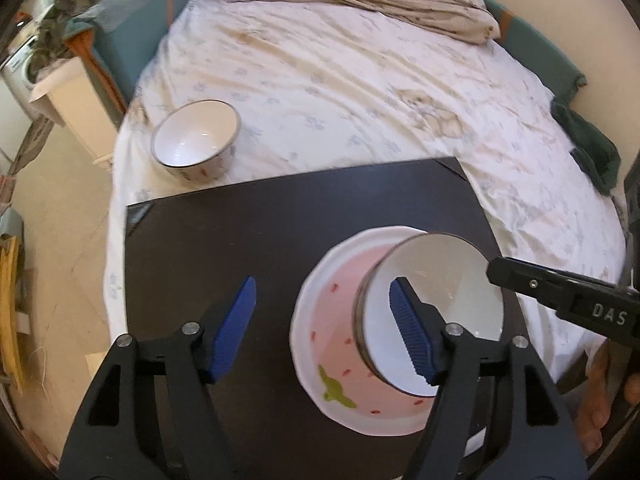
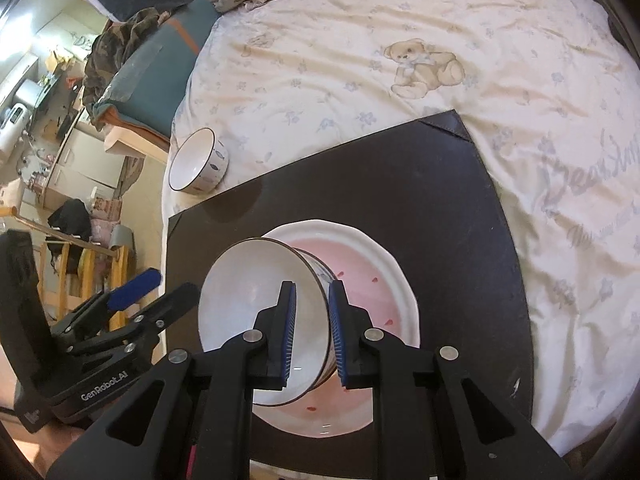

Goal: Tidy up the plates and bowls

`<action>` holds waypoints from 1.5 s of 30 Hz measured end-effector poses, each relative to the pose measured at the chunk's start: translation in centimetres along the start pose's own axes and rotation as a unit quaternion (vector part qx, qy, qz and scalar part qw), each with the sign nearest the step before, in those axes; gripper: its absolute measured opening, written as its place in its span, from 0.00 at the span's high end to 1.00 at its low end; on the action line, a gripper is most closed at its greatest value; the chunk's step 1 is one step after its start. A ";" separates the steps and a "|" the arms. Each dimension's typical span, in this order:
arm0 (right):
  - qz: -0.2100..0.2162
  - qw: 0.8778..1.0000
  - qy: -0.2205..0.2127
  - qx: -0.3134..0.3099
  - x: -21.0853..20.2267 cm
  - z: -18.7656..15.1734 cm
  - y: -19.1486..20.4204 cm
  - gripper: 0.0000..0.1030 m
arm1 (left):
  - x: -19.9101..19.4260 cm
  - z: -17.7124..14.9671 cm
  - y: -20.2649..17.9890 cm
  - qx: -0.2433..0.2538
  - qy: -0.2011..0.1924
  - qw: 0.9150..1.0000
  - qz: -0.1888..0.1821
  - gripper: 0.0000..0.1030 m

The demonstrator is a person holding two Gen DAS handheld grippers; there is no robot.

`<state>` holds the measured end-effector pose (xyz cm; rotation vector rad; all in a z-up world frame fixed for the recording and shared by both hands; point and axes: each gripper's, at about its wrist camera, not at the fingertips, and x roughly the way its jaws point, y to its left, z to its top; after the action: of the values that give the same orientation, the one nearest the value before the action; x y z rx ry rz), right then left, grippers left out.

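Bowl [image 2: 264, 328] rim between right gripper [image 2: 313, 332] jaws, above pink plate [image 2: 384, 280].

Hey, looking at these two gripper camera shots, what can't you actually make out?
- Whether the tilted bowl touches the pink plate: right wrist view, bowl and right hand-held gripper cover the spot.
- Print on the far bowl: left wrist view, too small.
- Plate's near rim: left wrist view, left hand-held gripper covers it.
- Dark board's near edge: both views, cut off.

Soft warm daylight, slight motion blur, heavy fisheye bending, dark vignetted corners
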<state>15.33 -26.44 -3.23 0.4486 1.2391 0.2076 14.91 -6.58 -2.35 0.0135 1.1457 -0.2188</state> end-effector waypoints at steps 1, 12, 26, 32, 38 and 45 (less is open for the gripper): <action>-0.001 1.000 -0.001 0.004 0.0 0.1 0.1 0.78 | -0.1 0.0 0.4 -0.007 -0.003 1.000 0.006 0.36; -0.015 0.999 -0.012 -0.033 0.9 1.7 3.8 0.31 | 0.9 1.4 6.1 -0.076 -0.013 0.994 0.073 0.36; -0.005 0.997 0.021 -0.073 6.1 6.9 8.4 0.31 | 4.7 4.7 16.0 -0.168 0.009 0.977 0.129 0.36; 0.003 0.997 0.050 -0.062 8.8 10.3 9.7 0.31 | 5.6 6.4 20.0 -0.225 0.015 0.967 0.121 0.36; -0.005 0.997 0.071 -0.026 12.3 13.8 10.3 0.31 | 6.6 7.6 23.6 -0.307 0.005 0.947 0.100 0.35; 0.015 0.994 0.105 -0.003 17.5 16.0 12.2 0.31 | 9.9 9.9 23.5 -0.310 0.025 0.950 0.029 0.36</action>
<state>37.13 -12.14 -8.89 0.4487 1.4370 0.2898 31.97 13.53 -9.57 -0.5070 1.2217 0.2026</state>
